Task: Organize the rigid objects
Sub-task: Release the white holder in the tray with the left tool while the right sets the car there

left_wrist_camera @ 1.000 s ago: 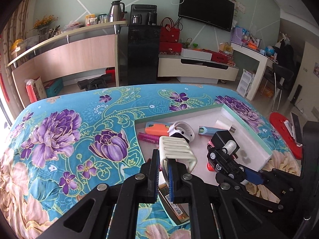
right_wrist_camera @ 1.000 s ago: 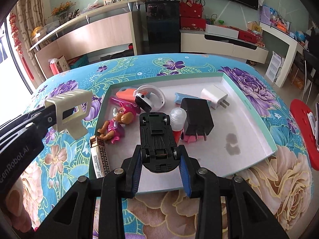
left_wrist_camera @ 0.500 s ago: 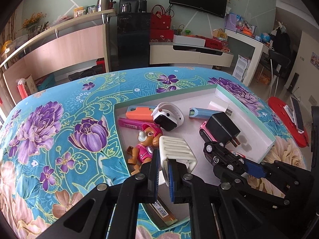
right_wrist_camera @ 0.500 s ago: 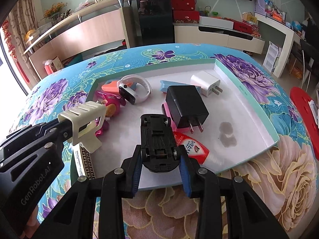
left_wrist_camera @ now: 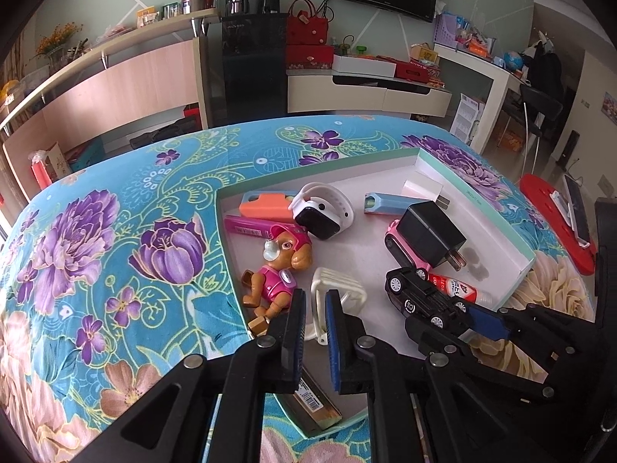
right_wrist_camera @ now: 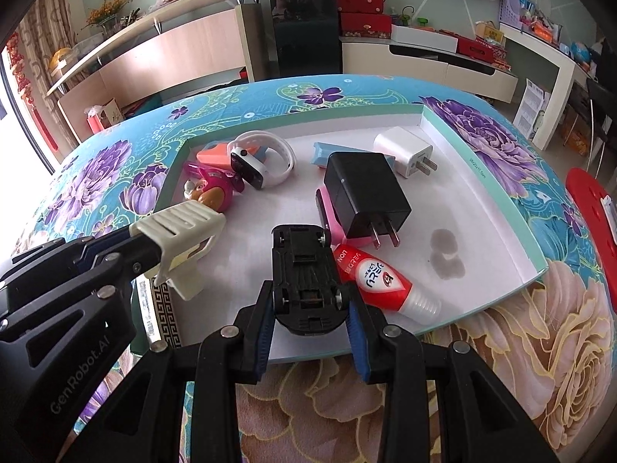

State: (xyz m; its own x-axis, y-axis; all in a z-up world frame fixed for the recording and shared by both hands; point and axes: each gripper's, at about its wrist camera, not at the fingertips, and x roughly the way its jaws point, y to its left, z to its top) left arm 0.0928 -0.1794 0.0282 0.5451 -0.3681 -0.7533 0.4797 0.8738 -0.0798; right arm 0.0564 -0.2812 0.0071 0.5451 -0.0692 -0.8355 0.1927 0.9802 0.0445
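A shallow white tray with a teal rim (left_wrist_camera: 478, 200) (right_wrist_camera: 482, 154) lies on the flowered tablecloth. My left gripper (left_wrist_camera: 315, 308) (right_wrist_camera: 150, 247) is low over the tray's near left part. Its jaws are opening, with the thin tab of a cream ribbed clip (left_wrist_camera: 339, 285) (right_wrist_camera: 181, 223) still between them and a sliver of gap beside it. The clip's leg reaches down to the tray floor. My right gripper (right_wrist_camera: 308, 308) (left_wrist_camera: 462, 320) is shut on a black toy car (right_wrist_camera: 304, 270) (left_wrist_camera: 420, 297), held underside up just above the tray's front edge.
In the tray lie a pink pup figure (left_wrist_camera: 277, 266), a white watch (left_wrist_camera: 324, 212), a black charger (left_wrist_camera: 428, 231) on a pink car, a red tube (right_wrist_camera: 374, 274) and a white charger (right_wrist_camera: 405, 150). A patterned box (left_wrist_camera: 312, 401) leans at the near left corner.
The left gripper came down and forward, bringing the cream clip into the tray beside the pup figure, and its jaws have parted a little. The right gripper still holds the car.
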